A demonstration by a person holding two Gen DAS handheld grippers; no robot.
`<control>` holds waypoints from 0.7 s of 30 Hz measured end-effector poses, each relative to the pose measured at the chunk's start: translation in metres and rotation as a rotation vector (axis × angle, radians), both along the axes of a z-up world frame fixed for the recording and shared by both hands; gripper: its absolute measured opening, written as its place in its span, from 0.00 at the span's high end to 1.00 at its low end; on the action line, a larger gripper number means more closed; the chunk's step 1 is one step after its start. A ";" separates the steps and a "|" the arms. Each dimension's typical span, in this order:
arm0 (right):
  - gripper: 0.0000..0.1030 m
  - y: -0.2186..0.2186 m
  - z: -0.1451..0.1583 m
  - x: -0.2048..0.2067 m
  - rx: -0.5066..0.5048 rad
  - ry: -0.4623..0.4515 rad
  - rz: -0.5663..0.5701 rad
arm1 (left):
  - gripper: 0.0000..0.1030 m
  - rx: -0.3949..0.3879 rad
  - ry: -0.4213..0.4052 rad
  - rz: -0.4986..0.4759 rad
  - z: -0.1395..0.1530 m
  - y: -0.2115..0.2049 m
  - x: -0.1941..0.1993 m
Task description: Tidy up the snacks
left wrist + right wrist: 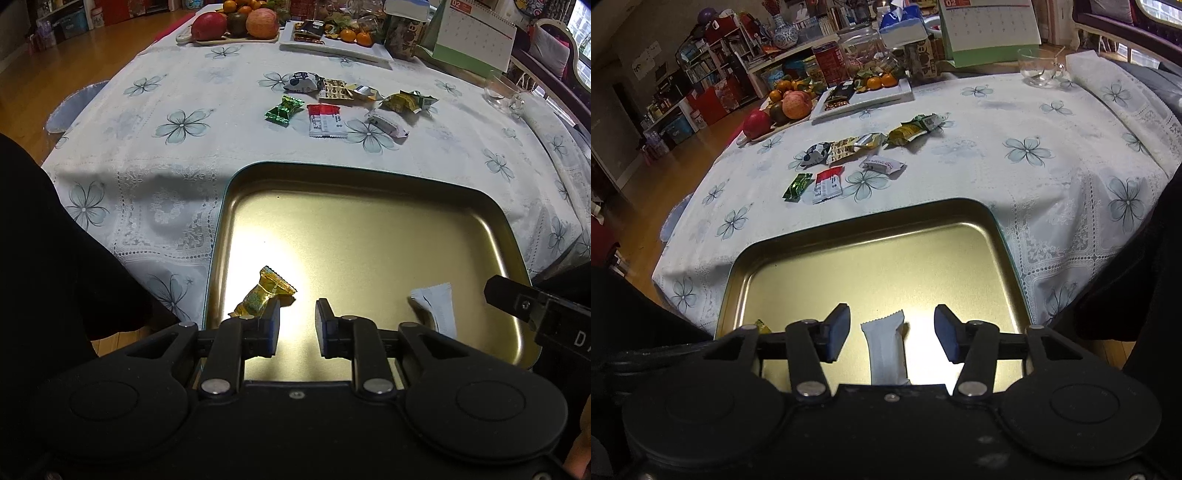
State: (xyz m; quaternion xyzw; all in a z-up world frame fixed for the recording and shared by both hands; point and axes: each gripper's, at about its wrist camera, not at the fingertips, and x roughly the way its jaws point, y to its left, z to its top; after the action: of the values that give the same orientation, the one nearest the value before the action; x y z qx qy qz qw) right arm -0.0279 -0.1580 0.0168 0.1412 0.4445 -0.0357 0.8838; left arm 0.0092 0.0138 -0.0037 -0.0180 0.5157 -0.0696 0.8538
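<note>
Gold metal tray (369,229) — at the near table edge, on a white cloth with blue flower print (177,125).

Contents of tray: one gold-wrapped candy (264,291) at about 7 o'clock, its lower end just beside the left gripper's left finger; whether it touches, cannot be told. One plain white sachet (886,347), no print legible, lying on the tray floor between the right gripper's fingers, touching neither.

Left gripper (297,326): fingers parted by a moderate gap, holding nothing. Right gripper (892,338): fingers spread wide, holding nothing.

Loose snacks on the cloth at 12 o'clock from the tray, well apart from it: green foil candy (283,110), red-and-white packet (327,120) with small print too fine to read, white pack (388,123), blue-and-white wrapper (301,82), yellow-green pack (406,101).

Far edge — fruit board (236,24), white plate (332,42), desk calendar (476,33) marked "02", glass cup (504,92).
</note>
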 end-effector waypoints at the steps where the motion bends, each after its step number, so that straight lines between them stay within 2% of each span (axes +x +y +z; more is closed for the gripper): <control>1: 0.42 0.002 0.001 -0.001 -0.011 -0.011 0.004 | 0.71 0.005 0.001 0.001 0.000 0.000 0.000; 4: 0.33 0.006 0.004 -0.003 -0.048 -0.046 0.008 | 0.71 0.016 0.001 0.001 -0.001 -0.001 0.000; 8: 0.33 0.006 0.004 -0.003 -0.067 -0.055 -0.011 | 0.71 0.030 -0.001 0.004 -0.001 -0.002 0.000; 16: 0.33 -0.002 -0.004 0.004 0.005 0.025 -0.038 | 0.71 0.053 -0.018 0.003 0.001 -0.005 -0.003; 21: 0.33 0.000 -0.005 0.006 -0.028 0.035 -0.028 | 0.70 0.066 -0.047 -0.001 0.003 -0.006 -0.006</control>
State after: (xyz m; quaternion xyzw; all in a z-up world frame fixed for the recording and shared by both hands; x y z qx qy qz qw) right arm -0.0216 -0.1576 0.0118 0.1344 0.4575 -0.0568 0.8772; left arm 0.0036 0.0074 -0.0003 0.0123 0.4975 -0.0533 0.8658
